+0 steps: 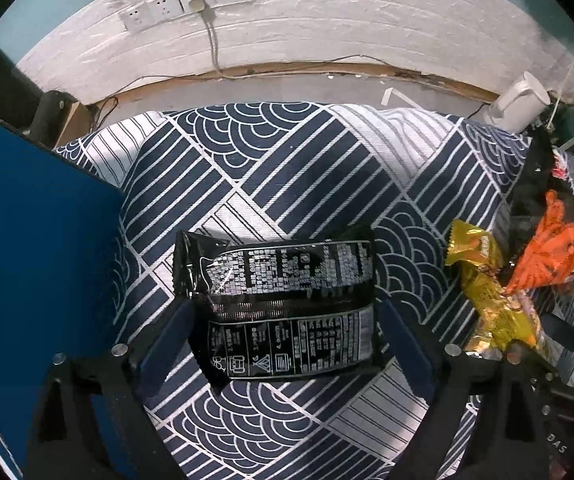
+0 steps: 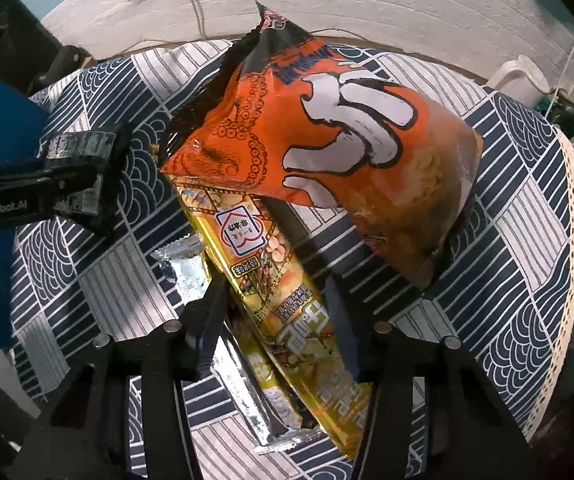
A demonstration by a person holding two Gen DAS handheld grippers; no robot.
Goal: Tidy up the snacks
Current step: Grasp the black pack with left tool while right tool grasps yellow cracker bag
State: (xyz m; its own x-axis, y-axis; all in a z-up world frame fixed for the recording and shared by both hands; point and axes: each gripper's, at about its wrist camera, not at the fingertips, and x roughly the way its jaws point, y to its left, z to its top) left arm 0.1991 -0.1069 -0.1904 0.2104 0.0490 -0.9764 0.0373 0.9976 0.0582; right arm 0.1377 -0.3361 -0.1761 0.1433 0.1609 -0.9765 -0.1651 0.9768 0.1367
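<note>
Right wrist: right claw (image 2: 277, 336) grips yellow packet (image 2: 271, 280) | orange bag (image 2: 327, 128) overlaps | left claw (image 1: 283, 336) wide

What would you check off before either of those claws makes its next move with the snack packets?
1. Black packet sits between the left gripper fingers: ok; jaws wide, pads not pressing.
2. Black packet lies flat on the patterned cloth: ok.
3. Right gripper straddles the yellow packet: ok; whether its pads already pinch it: cannot tell.
4. Yellow packet free to lift: not ok; the orange bag overlaps its far end.
5. Silver packet clear of the right fingers: not ok; it lies right beside the left-hand finger.
6. Blue box stands by the left gripper: ok; its inside: cannot tell.
</note>
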